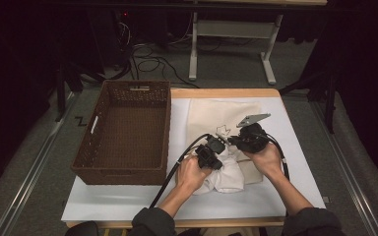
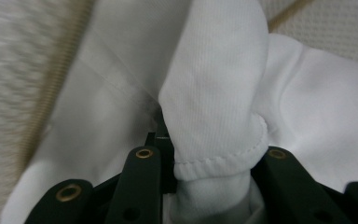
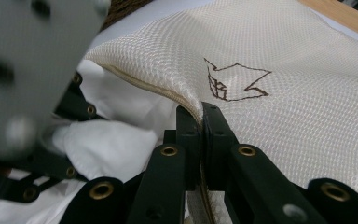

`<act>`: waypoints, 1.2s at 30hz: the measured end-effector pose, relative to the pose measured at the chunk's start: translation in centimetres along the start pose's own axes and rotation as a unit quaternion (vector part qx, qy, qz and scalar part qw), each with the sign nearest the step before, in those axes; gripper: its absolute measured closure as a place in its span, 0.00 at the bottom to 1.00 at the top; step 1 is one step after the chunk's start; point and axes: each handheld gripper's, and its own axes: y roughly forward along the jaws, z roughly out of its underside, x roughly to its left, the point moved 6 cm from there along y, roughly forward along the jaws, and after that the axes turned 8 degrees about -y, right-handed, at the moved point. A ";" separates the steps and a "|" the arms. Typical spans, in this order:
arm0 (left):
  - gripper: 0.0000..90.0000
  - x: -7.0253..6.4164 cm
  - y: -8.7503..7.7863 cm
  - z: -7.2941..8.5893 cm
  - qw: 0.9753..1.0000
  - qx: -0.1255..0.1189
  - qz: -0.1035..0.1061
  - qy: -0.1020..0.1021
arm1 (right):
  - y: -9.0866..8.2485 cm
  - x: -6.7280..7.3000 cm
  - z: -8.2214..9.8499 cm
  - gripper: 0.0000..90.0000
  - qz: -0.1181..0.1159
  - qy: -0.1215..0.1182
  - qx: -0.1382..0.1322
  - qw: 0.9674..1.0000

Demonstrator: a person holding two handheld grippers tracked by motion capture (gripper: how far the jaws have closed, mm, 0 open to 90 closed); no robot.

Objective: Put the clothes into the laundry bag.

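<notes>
- High view: we see a white table (image 1: 295, 162) with a basket (image 1: 128, 132) at its left and a mesh bag (image 1: 216, 115) lying flat beside it. At the bag's near edge sits a bunched white cloth (image 1: 226, 177). Our left gripper (image 1: 211, 156) rests on the cloth, our right gripper (image 1: 231, 139) at the bag's edge just beyond it. The two grippers are close together.
- Left gripper view: a fold of the cloth (image 2: 214, 107) with a stitched hem sits between the jaws. The jaws stand part spread, and the fold seems pinched between them, though the contact is hidden low in the frame.
- Right gripper view: the jaws are pressed together on the bag's (image 3: 284, 56) seamed edge, lifting it. A brown arrow mark (image 3: 233, 81) lies on the mesh just past the jaws, and the cloth (image 3: 107, 144) lies under the raised edge, with the left gripper (image 3: 42, 154) blurred beside it.
</notes>
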 end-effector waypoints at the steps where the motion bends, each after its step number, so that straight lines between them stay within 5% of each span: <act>1: 0.79 0.2 0.0 -0.2 1.000 -0.003 -0.002 -0.007 | -0.1 0.0 0.0 0.98 0.000 0.000 -0.002 1.000; 15: 0.73 1.7 1.8 -2.4 0.997 -0.022 -0.040 -0.062 | -0.1 0.3 -0.1 0.98 -0.005 -0.004 -0.004 1.000; 20: 0.57 1.4 1.5 -2.3 0.998 -0.022 -0.043 -0.048 | 0.4 0.2 0.5 0.98 -0.006 0.000 0.003 1.000; 27: 0.44 0.9 -0.6 -1.4 0.999 -0.017 -0.016 -0.031 | 0.4 -0.1 0.9 0.97 -0.004 0.007 0.004 1.000; 36: 0.43 0.6 -0.5 0.9 0.999 -0.010 -0.013 -0.029 | 0.5 0.2 0.8 0.97 -0.004 0.002 0.004 1.000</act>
